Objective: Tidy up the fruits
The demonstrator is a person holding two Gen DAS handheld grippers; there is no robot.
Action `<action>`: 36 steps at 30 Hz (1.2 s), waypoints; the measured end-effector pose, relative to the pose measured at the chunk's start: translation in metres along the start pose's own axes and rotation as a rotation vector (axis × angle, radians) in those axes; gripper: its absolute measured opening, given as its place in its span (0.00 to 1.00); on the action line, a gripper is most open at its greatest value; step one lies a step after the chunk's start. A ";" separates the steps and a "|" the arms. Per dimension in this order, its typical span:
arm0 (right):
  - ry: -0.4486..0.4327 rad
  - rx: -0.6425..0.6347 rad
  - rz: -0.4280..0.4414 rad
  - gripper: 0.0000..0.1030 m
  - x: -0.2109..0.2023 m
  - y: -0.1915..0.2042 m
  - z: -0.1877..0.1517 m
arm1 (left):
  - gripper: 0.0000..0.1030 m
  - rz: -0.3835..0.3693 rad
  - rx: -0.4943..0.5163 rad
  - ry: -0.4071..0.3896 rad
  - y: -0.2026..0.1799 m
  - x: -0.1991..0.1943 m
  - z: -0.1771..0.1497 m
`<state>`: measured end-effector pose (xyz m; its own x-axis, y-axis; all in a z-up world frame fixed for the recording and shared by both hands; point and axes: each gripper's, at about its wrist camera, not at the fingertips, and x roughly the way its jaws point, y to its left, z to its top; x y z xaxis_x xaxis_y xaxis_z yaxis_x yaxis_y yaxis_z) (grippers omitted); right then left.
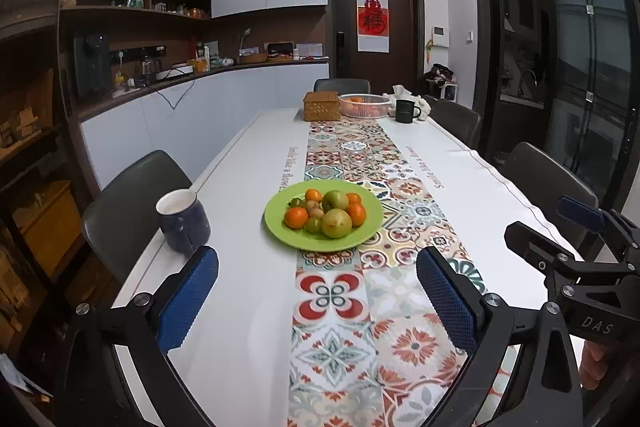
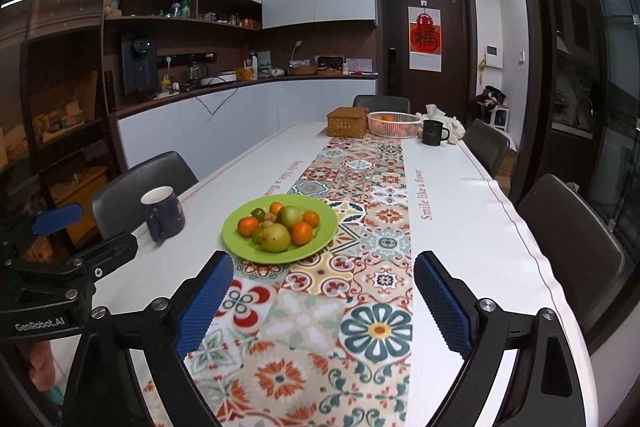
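Both of our tools hang spread and empty low in frame: left hand-held gripper [image 1: 316, 295], right hand-held gripper [image 2: 322, 301]. Mid-frame, fruits [image 1: 325, 213] sit piled on green plate [image 1: 280, 227], atop the desk [image 1: 240, 187].

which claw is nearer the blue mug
Left. The left claw hangs open just short of the blue mug, its left finger nearly under it. The right claw, also open, sits further right, with the green plate nearer its line.
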<state>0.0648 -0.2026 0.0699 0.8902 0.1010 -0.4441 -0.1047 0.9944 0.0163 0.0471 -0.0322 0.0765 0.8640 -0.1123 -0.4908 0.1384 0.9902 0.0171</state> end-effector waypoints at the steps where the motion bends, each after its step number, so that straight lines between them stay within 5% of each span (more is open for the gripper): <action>1: -0.001 -0.001 -0.001 0.90 -0.002 0.000 -0.002 | 0.98 -0.003 -0.001 0.003 -0.001 -0.002 -0.003; 36: 0.018 0.019 0.014 0.90 -0.023 -0.001 -0.029 | 1.00 0.017 -0.004 -0.023 -0.007 -0.030 -0.024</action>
<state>0.0317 -0.2067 0.0543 0.8804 0.1149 -0.4600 -0.1088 0.9933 0.0398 0.0088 -0.0340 0.0699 0.8773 -0.0974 -0.4700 0.1219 0.9923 0.0220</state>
